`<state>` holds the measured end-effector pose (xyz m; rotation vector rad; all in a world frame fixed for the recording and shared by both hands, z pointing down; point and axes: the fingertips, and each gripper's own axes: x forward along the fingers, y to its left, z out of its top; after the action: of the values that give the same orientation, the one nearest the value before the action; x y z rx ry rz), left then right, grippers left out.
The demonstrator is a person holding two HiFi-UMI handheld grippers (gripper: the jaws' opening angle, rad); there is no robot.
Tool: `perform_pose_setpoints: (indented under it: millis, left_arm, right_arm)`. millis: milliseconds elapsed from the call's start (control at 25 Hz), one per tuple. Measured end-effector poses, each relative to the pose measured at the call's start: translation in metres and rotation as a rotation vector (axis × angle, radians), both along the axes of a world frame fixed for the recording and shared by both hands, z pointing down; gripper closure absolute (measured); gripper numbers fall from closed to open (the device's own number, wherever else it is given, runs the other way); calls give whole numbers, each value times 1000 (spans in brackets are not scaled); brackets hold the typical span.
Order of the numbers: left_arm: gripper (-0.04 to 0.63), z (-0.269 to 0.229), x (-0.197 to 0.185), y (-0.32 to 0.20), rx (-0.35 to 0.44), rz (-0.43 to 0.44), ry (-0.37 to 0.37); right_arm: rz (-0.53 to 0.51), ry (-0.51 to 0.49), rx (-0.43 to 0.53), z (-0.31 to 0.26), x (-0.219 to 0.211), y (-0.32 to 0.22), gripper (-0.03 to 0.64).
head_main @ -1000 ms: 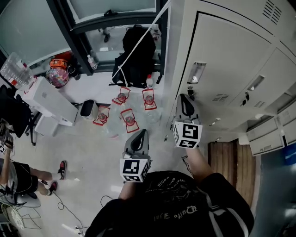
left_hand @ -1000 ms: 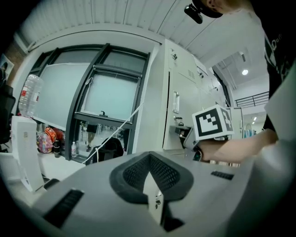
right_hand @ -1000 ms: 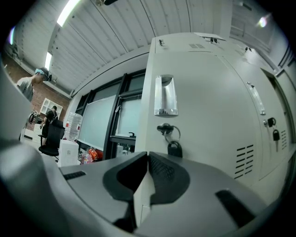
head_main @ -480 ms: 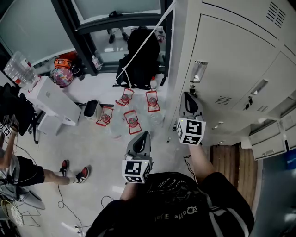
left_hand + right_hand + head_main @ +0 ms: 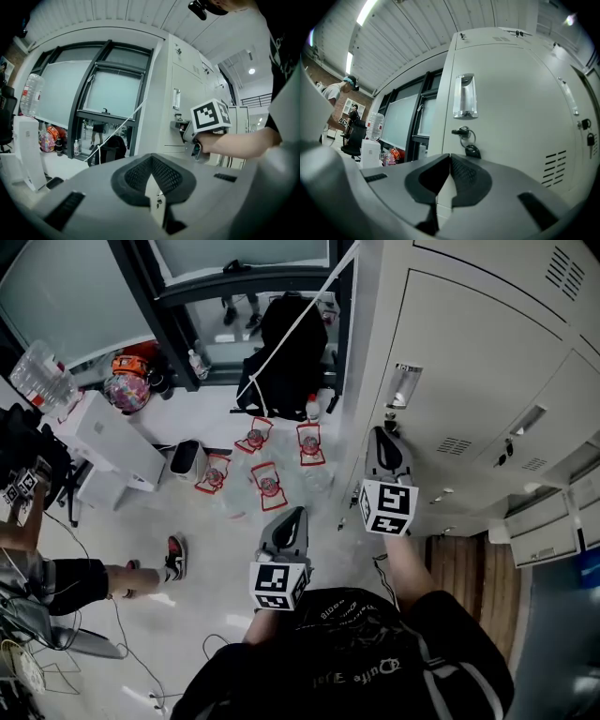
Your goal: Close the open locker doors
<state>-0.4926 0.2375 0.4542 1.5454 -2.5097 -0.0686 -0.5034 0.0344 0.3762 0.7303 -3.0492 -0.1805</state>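
The right claw (image 5: 450,158), pinched shut and empty, points level at the pale grey metal locker door (image 5: 511,122) near its keyed lock (image 5: 462,133), likely to press it flush. The left claw (image 5: 151,161), also shut and empty, hangs aside.

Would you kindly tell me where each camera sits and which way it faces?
Head view: on the head, steeply down at floor, lockers; left gripper, right gripper, forearms show.
Left gripper view: on that gripper, toward window, lockers; shut jaws show.
Right gripper view: on that gripper, toward locker door; shut jaws show.
Head and left gripper views share the right gripper.
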Motion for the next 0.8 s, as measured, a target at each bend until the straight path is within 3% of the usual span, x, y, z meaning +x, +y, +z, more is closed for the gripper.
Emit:
perform_pose_setpoints:
  millis: [280,400,800]
  left_arm:
    - [589,3,5,-5,7,8,19]
    - [589,2,9,-9,13,19,25]
    - [589,2,32,-31,18,83,43]
  right_arm:
    - [-77,3,-68,0,1,16,588]
    - [-116,20,-103,6,6,26,534]
    - [-109,25,-143,17,68,30,532]
